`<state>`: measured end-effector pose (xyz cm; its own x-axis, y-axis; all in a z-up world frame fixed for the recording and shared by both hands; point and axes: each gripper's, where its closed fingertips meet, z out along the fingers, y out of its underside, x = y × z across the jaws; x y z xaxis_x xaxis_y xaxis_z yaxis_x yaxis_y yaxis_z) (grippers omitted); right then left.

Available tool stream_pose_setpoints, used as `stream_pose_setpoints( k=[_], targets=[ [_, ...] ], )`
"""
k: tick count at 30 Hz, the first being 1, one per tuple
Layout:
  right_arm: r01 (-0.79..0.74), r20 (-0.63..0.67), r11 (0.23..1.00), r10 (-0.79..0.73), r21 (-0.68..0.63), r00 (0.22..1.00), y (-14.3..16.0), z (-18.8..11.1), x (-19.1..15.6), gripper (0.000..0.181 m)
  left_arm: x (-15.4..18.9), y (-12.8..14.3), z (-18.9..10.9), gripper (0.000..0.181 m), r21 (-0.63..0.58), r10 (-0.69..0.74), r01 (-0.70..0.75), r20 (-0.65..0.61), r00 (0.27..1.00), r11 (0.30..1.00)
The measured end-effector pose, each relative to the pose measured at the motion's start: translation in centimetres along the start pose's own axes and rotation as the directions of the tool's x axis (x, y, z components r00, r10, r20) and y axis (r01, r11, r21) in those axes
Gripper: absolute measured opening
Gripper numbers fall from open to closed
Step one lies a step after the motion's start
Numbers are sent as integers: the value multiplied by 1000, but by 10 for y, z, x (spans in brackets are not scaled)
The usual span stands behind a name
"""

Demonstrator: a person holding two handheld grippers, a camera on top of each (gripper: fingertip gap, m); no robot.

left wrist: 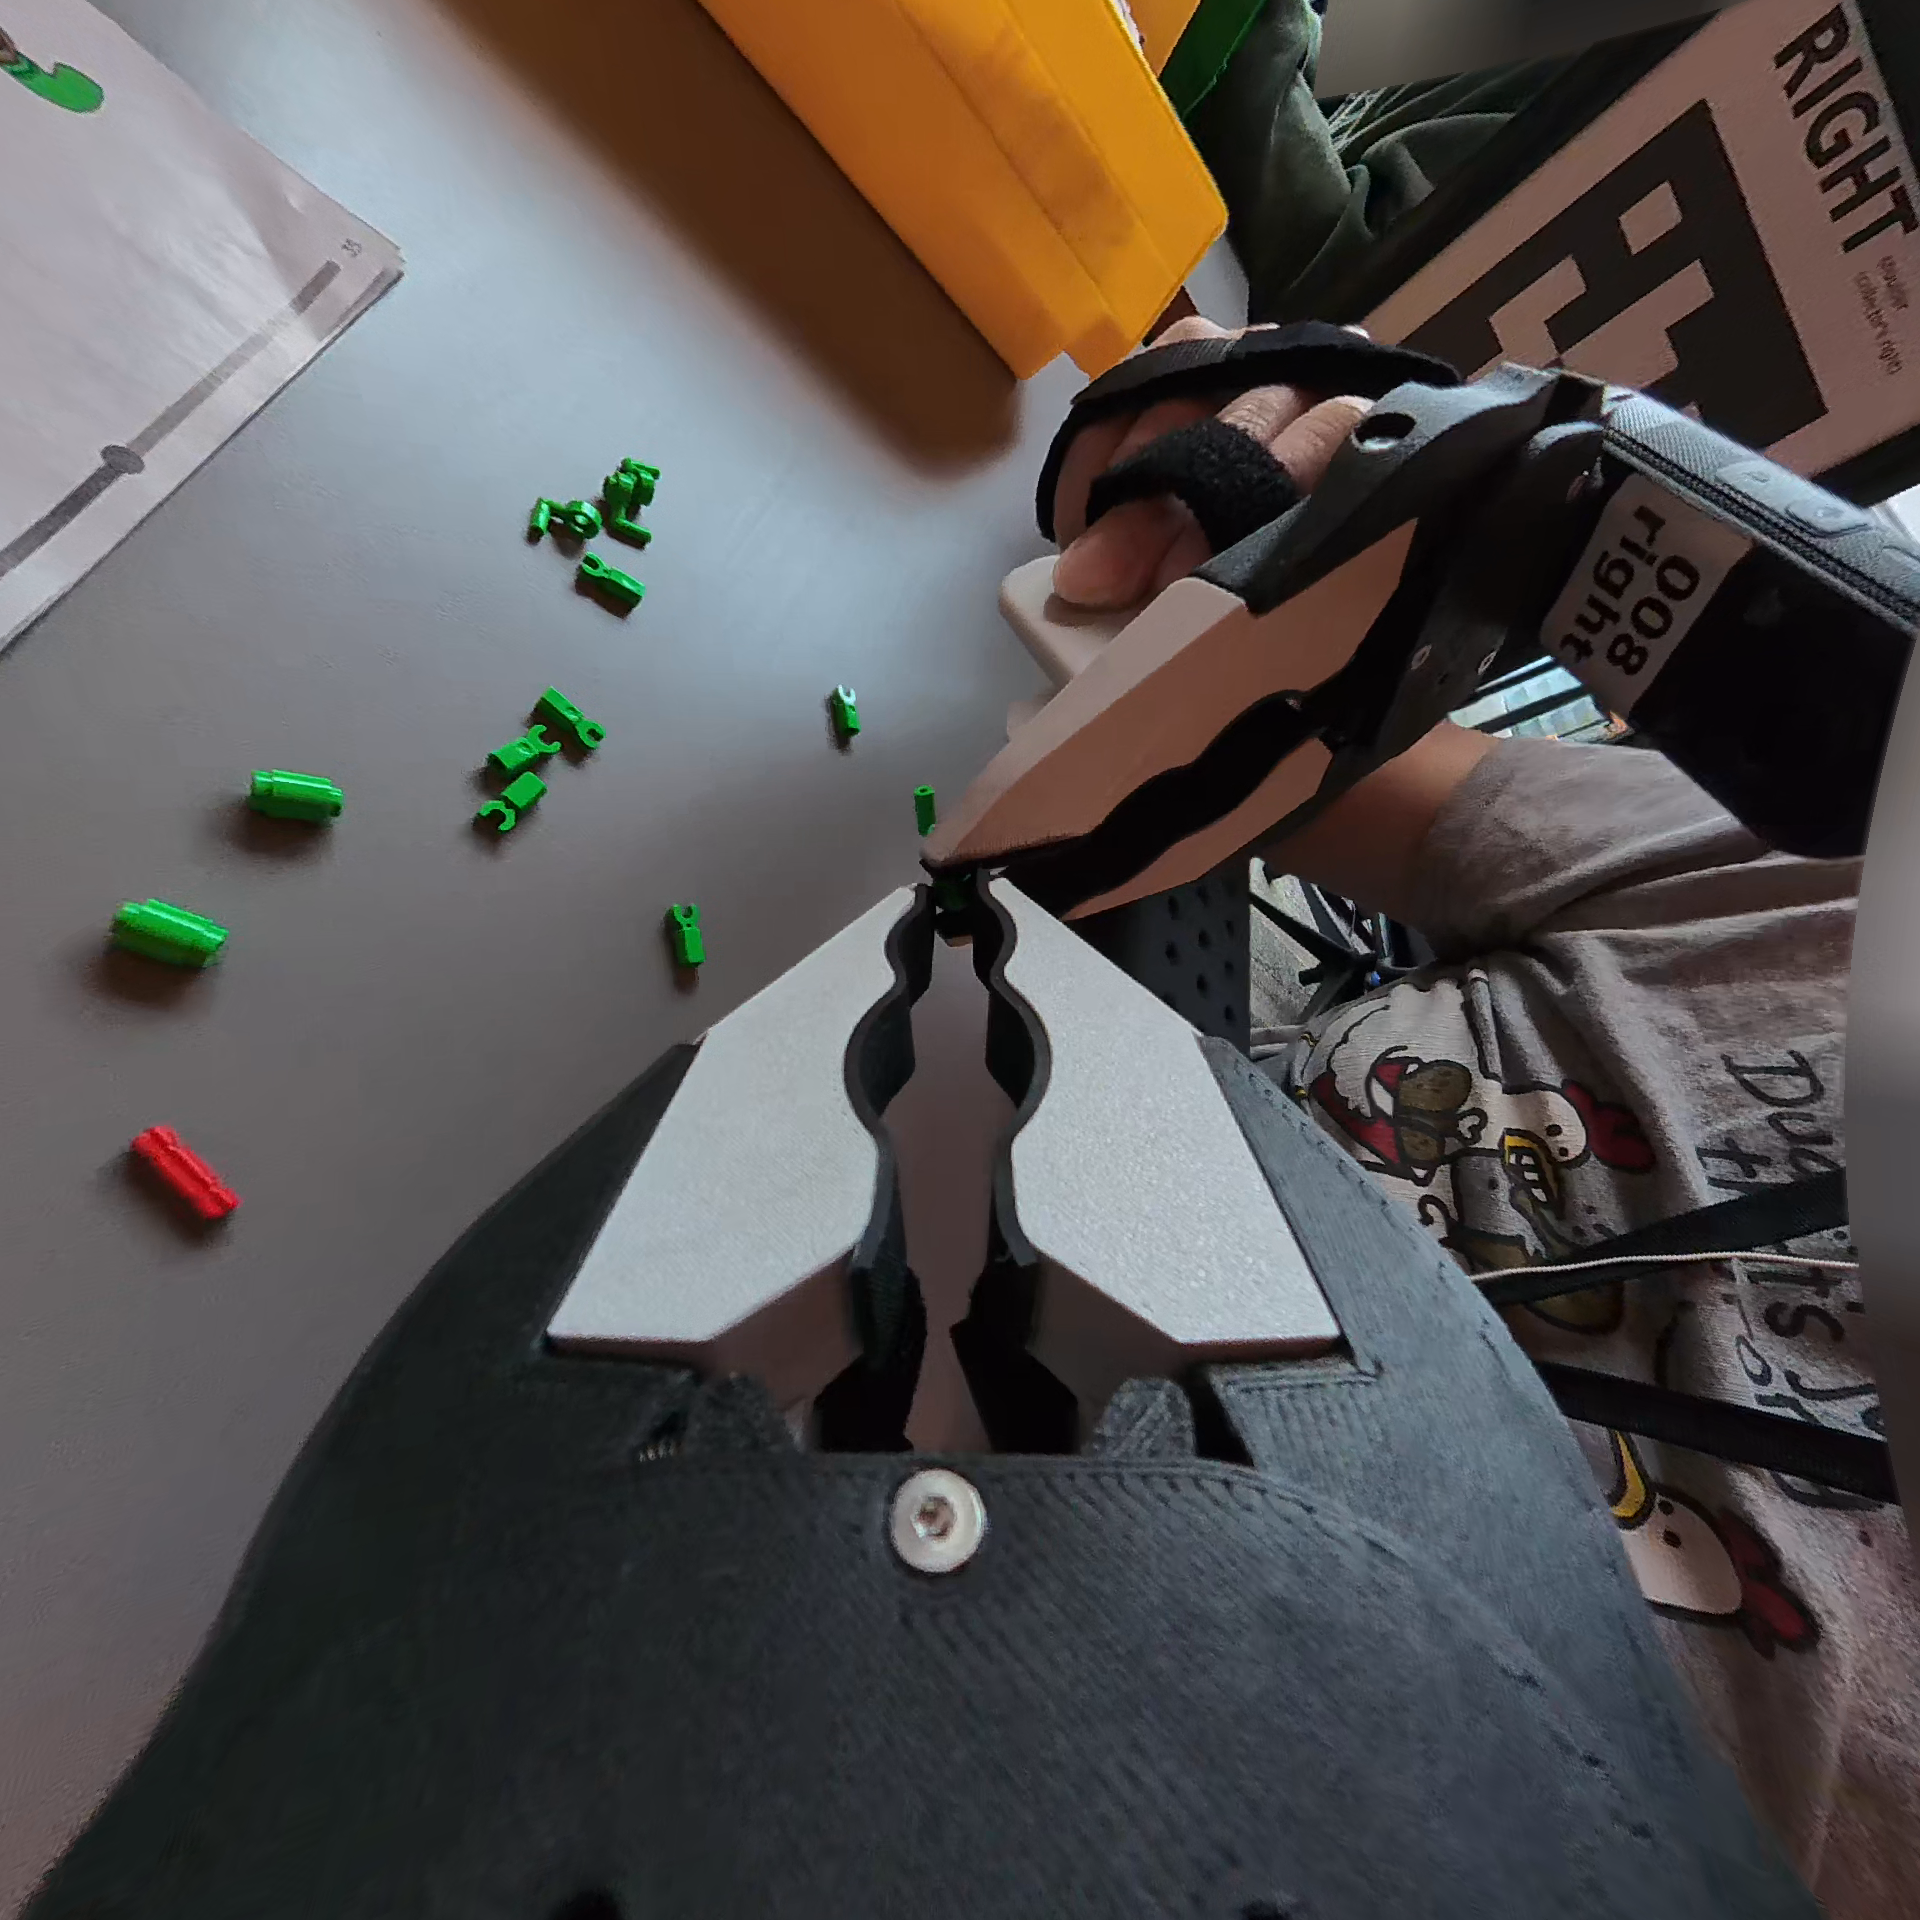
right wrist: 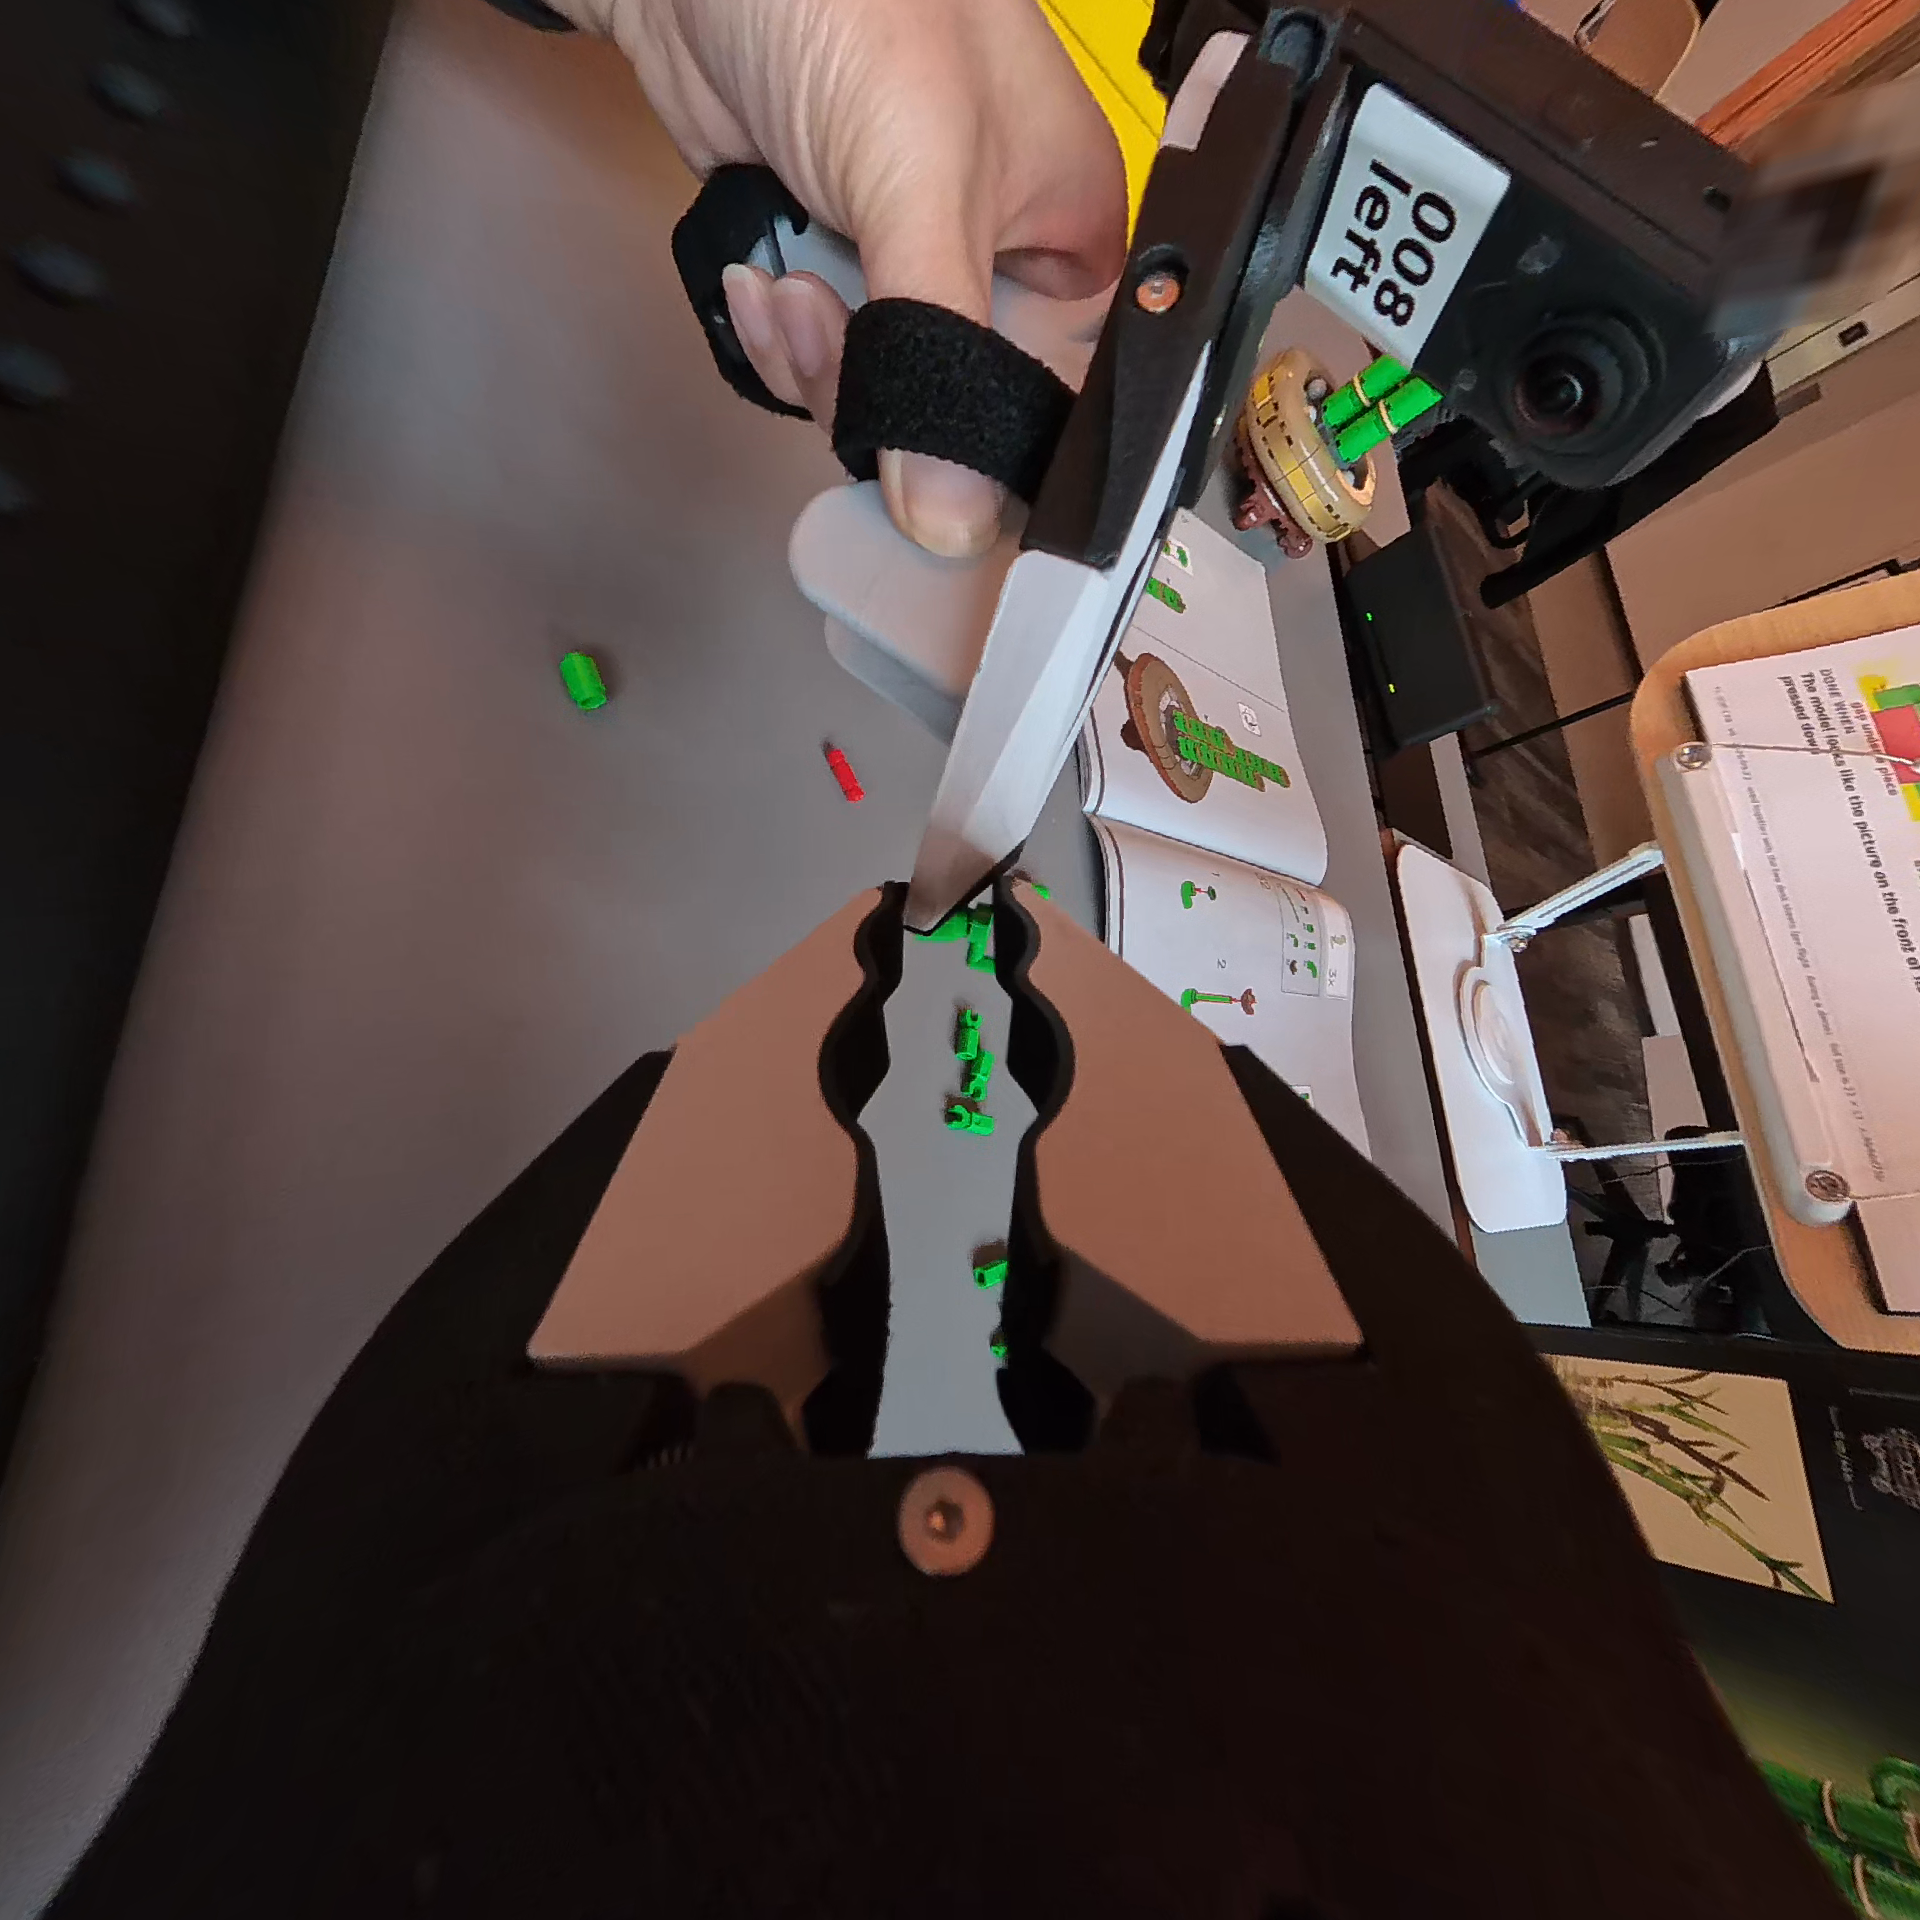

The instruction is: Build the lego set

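Left wrist view: our left gripper (left wrist: 951,899) is nearly closed, pinching a small dark-green lego piece (left wrist: 952,896) at its tips above the grey bench (left wrist: 436,1039), with the right gripper (left wrist: 961,854) tips touching it. Right wrist view: our right gripper (right wrist: 948,902) stands slightly apart; whether it grips anything we cannot tell, and loose bright-green lego clips (right wrist: 970,1070) lie on the bench beyond it.

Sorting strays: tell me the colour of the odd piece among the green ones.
Red, clearest in the left wrist view.
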<state>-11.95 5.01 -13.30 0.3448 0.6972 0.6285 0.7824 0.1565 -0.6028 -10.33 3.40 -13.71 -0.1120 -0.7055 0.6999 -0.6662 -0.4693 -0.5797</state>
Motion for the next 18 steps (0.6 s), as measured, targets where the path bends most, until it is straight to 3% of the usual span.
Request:
stream_pose_setpoints(
  k=[18],
  targets=[
    [64, -62, 995, -69, -70, 996, 7, 9, 1, 20, -7, -2, -1, 5, 20, -44, 44, 12, 999, 999]
  ],
)
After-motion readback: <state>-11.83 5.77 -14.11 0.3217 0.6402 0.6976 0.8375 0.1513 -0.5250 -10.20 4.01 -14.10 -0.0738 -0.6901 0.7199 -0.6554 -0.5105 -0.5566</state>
